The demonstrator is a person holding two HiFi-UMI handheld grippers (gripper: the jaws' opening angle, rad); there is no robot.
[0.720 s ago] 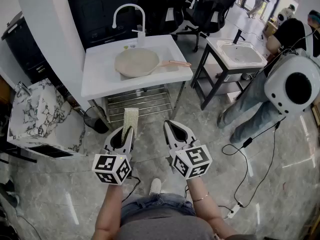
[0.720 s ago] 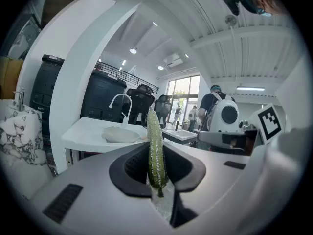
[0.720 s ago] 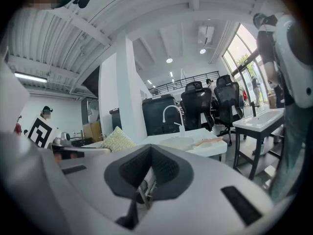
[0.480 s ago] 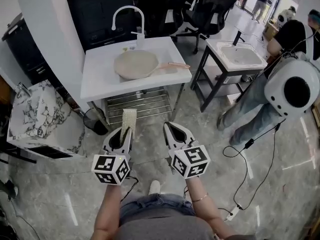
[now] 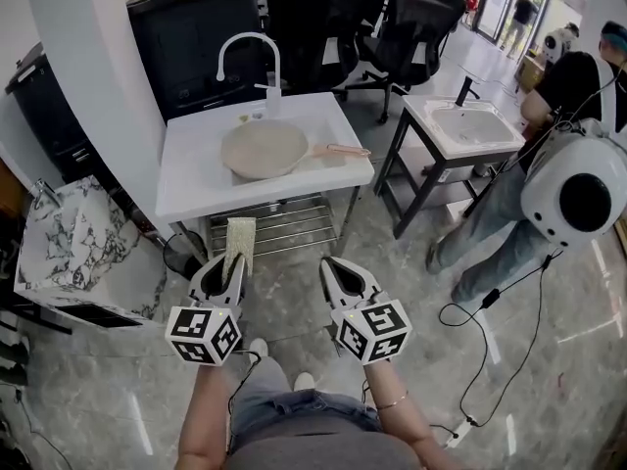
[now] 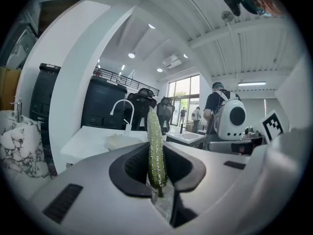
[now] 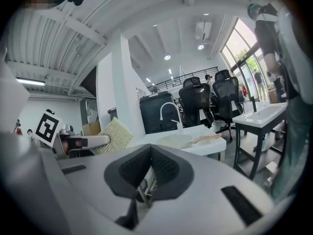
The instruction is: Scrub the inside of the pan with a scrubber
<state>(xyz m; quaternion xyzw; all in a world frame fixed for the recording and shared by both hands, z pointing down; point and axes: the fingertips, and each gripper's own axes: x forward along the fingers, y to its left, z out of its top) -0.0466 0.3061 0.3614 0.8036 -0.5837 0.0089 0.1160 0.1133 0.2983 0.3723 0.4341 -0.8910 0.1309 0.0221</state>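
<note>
Approach step, by my reading: scrubber clamped upright in left gripper, right gripper closed on nothing, pan well ahead on white sink counter; next move calls for stepping in to reach its inside.

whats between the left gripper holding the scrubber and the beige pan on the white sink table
In the head view, only the white table's bare front strip lies between the left gripper with its yellow-green mesh scrubber and the round beige pan.
</note>
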